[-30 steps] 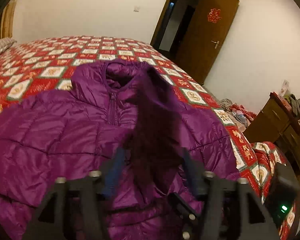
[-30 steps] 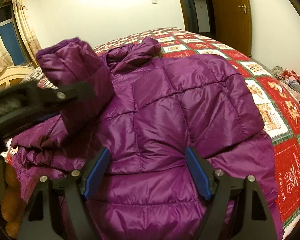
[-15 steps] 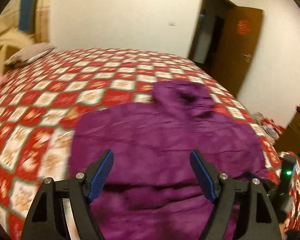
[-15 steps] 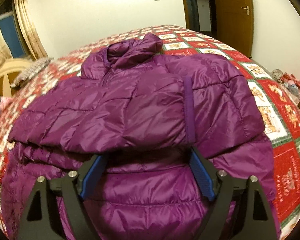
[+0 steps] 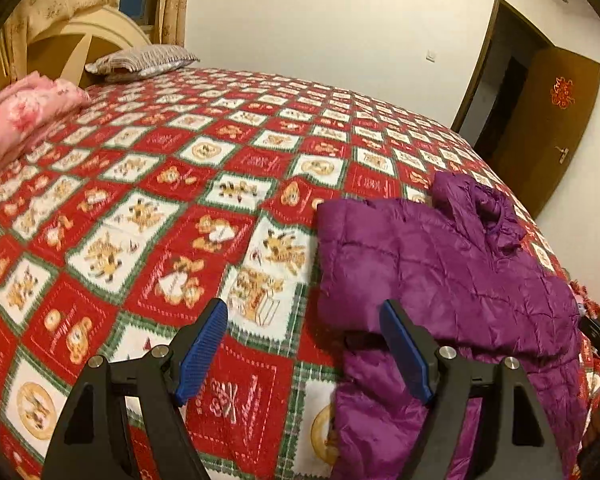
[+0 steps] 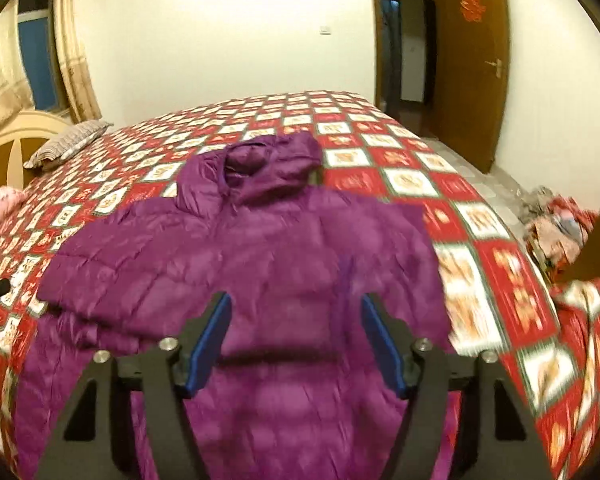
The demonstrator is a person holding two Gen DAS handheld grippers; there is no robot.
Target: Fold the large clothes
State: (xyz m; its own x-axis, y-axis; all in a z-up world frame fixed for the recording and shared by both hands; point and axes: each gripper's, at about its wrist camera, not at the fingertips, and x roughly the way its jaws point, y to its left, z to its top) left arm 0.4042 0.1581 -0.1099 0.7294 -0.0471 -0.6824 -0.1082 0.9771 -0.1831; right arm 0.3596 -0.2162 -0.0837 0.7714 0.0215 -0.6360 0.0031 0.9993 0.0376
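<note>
A purple quilted hooded jacket (image 6: 268, 264) lies on the bed with its sleeves folded in across the body and its hood toward the far side. In the left wrist view the jacket (image 5: 440, 280) lies to the right. My left gripper (image 5: 302, 350) is open and empty above the bedspread at the jacket's left edge. My right gripper (image 6: 296, 340) is open and empty above the jacket's lower body.
The bed has a red, white and green patchwork bedspread (image 5: 160, 200). A pink quilt (image 5: 16, 120) and a grey pillow (image 5: 140, 62) lie by the headboard. An open wooden door (image 6: 468, 64) and a heap of clothes on the floor (image 6: 556, 228) are to the right.
My left gripper let go of the sleeve, which now lies folded across the jacket, and swung left off the jacket. My right gripper pulled back and up.
</note>
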